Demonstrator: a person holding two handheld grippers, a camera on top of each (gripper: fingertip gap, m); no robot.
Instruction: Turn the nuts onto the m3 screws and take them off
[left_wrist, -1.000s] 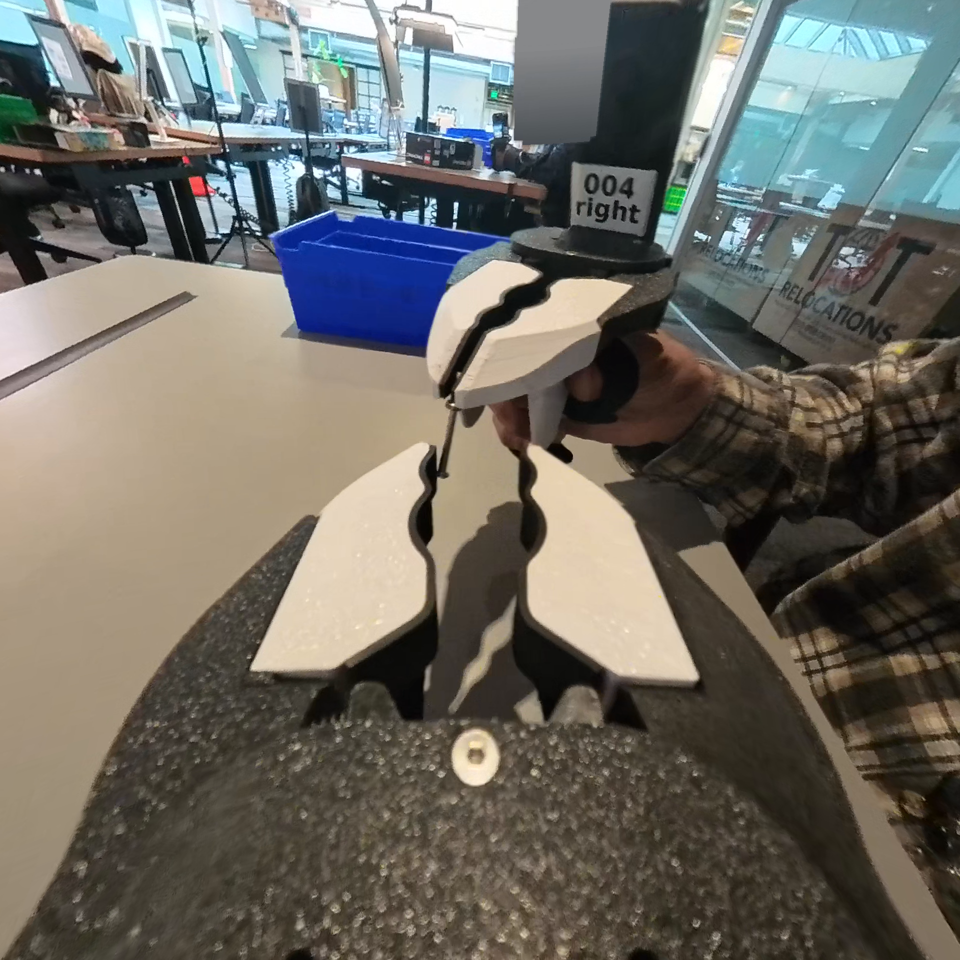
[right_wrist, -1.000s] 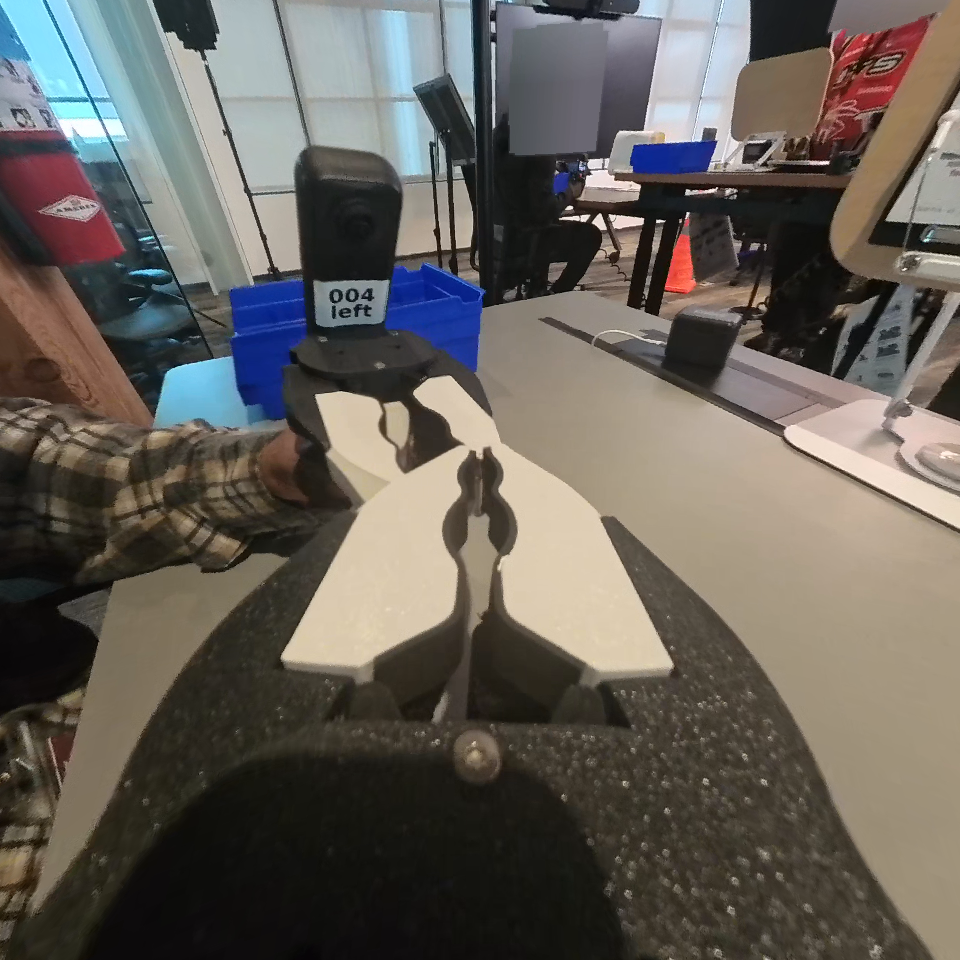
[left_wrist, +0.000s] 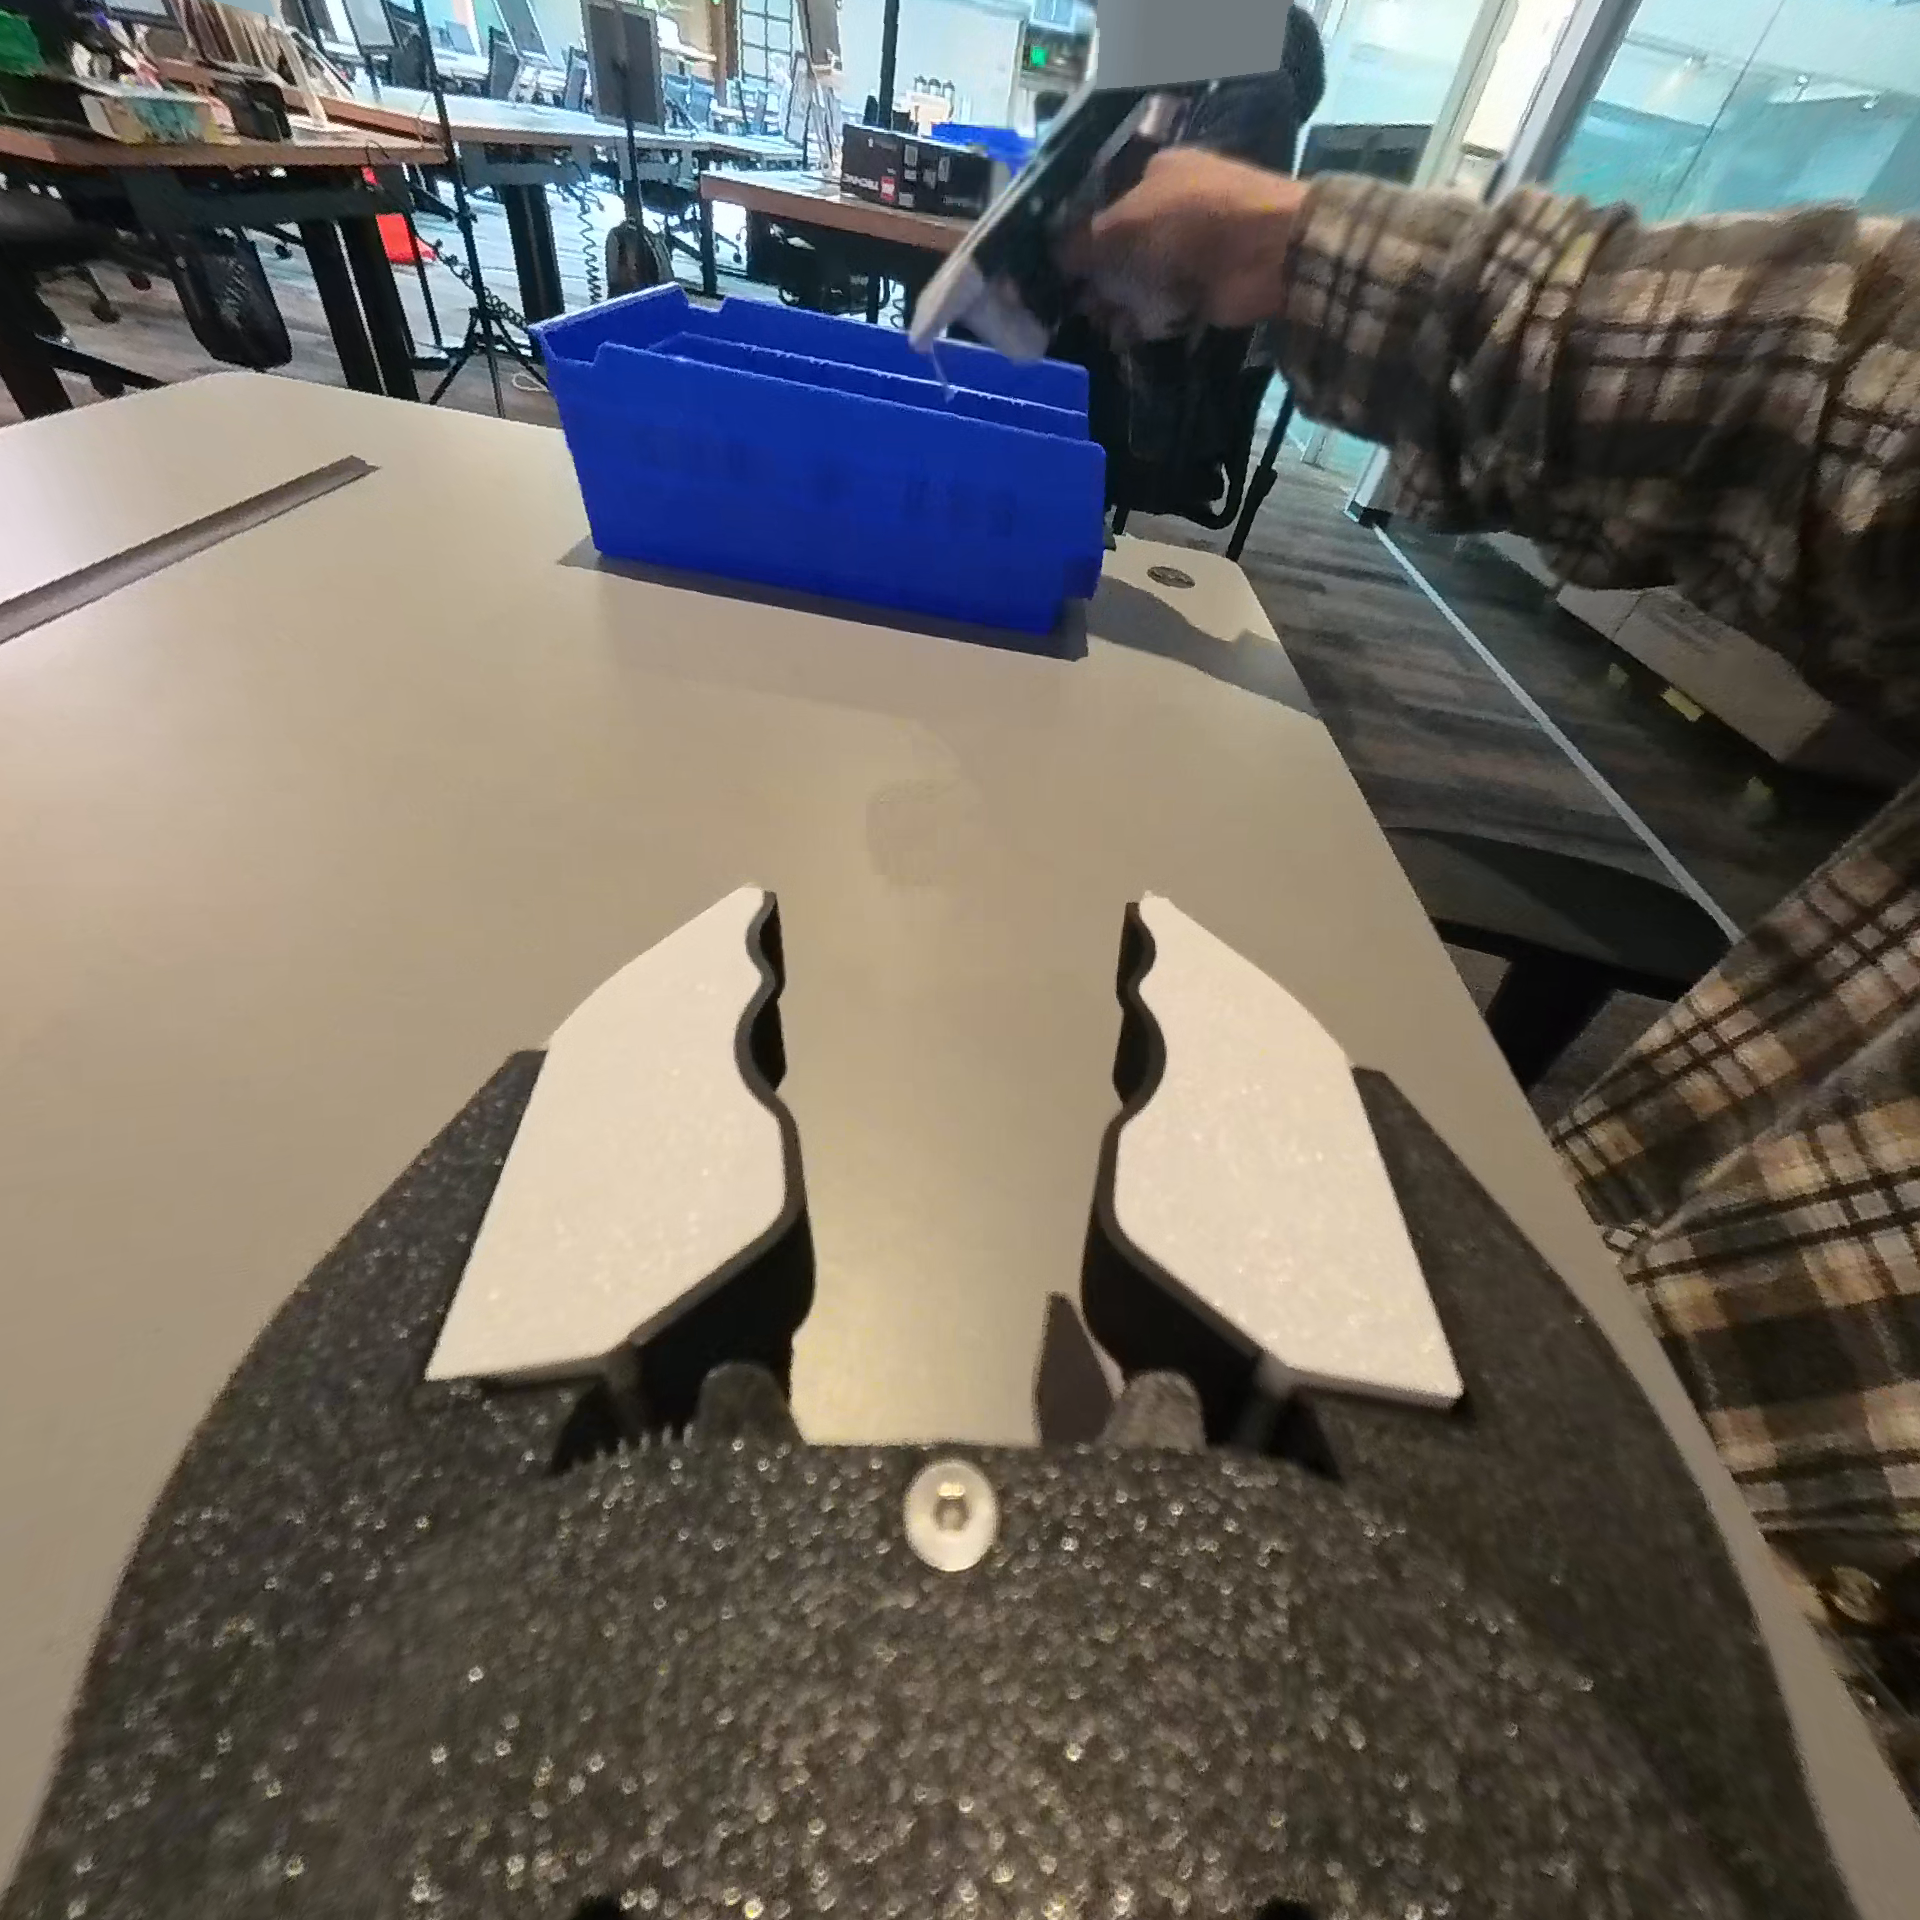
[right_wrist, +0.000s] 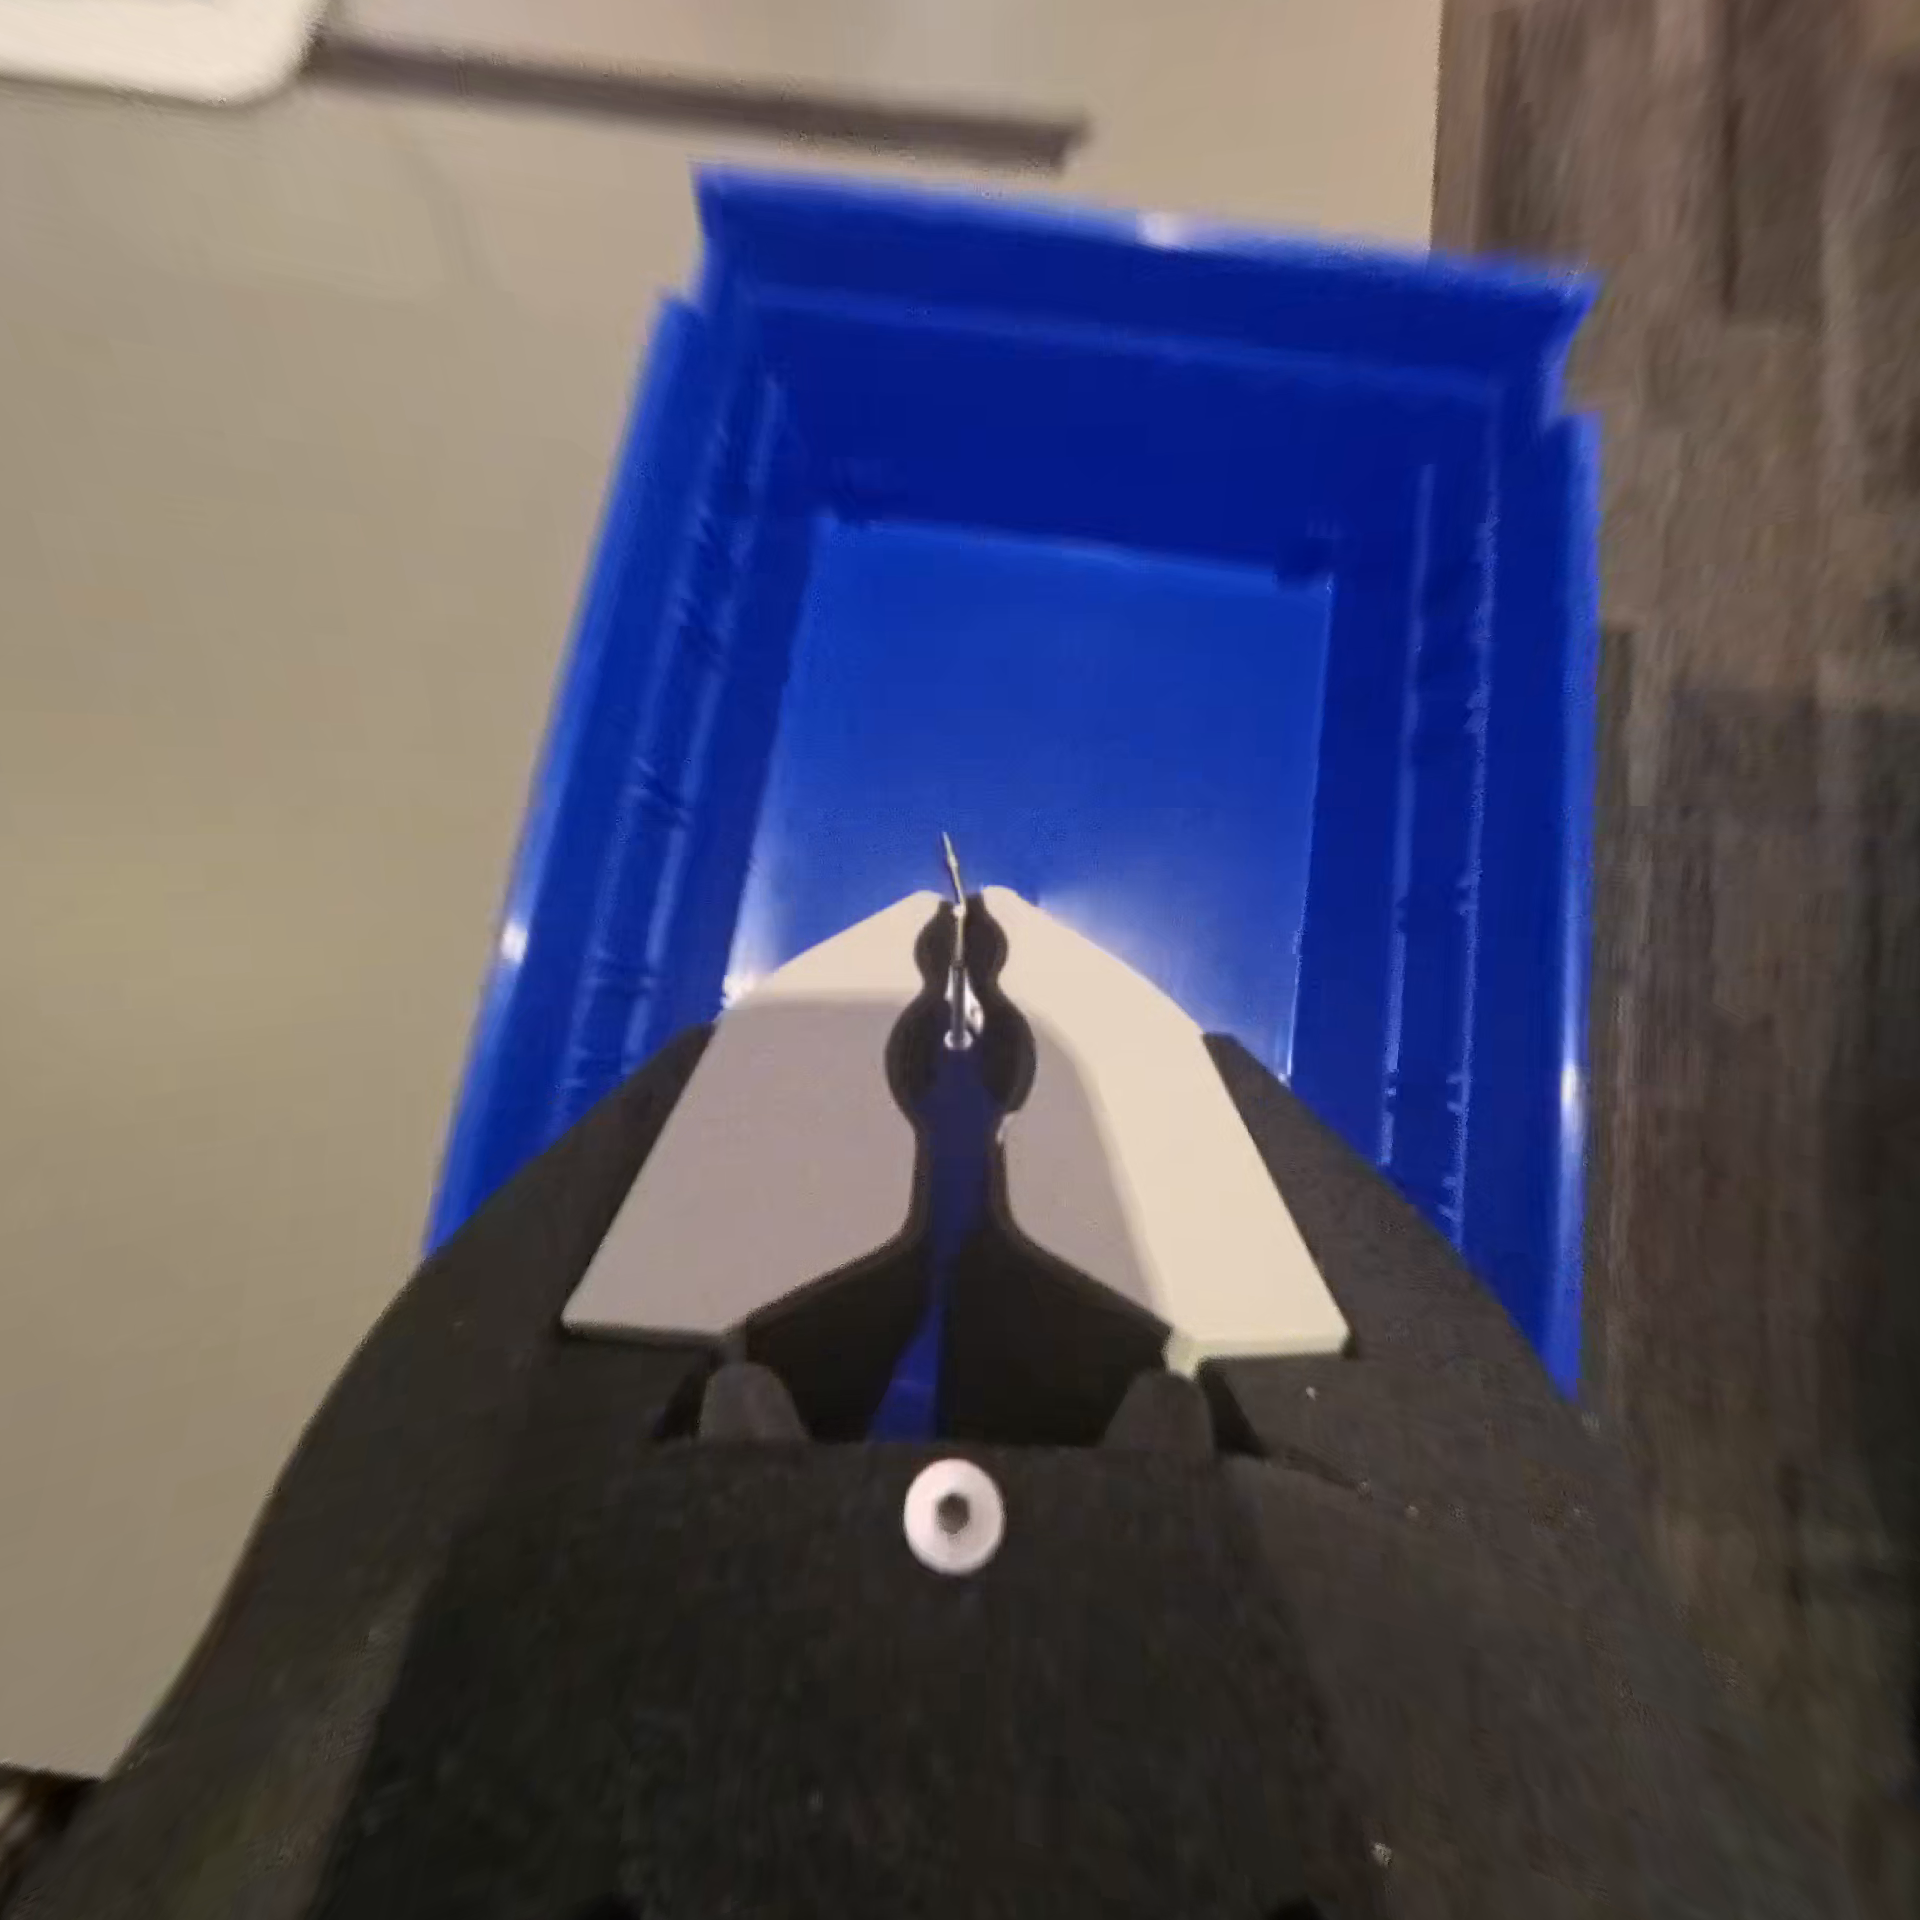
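Left wrist view: left gripper (left_wrist: 951, 914) spread wide, nothing between fingers, over bare grey table (left_wrist: 312, 831). Blue bin (left_wrist: 831, 499) at far edge; right gripper (left_wrist: 935, 322) above it, blurred, thin screw (left_wrist: 943, 379) poking from its tip.

Right wrist view: right gripper (right_wrist: 961, 899) pinched tight on screw (right_wrist: 954, 935), tip projecting past fingertips, head in the notch between fingers, above the bin (right_wrist: 1060, 436) interior.

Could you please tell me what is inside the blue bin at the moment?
The bin's visible floor looks bare blue. The right gripper, shut on a screw, hangs over the opening and hides the near floor, so anything there cannot be seen.
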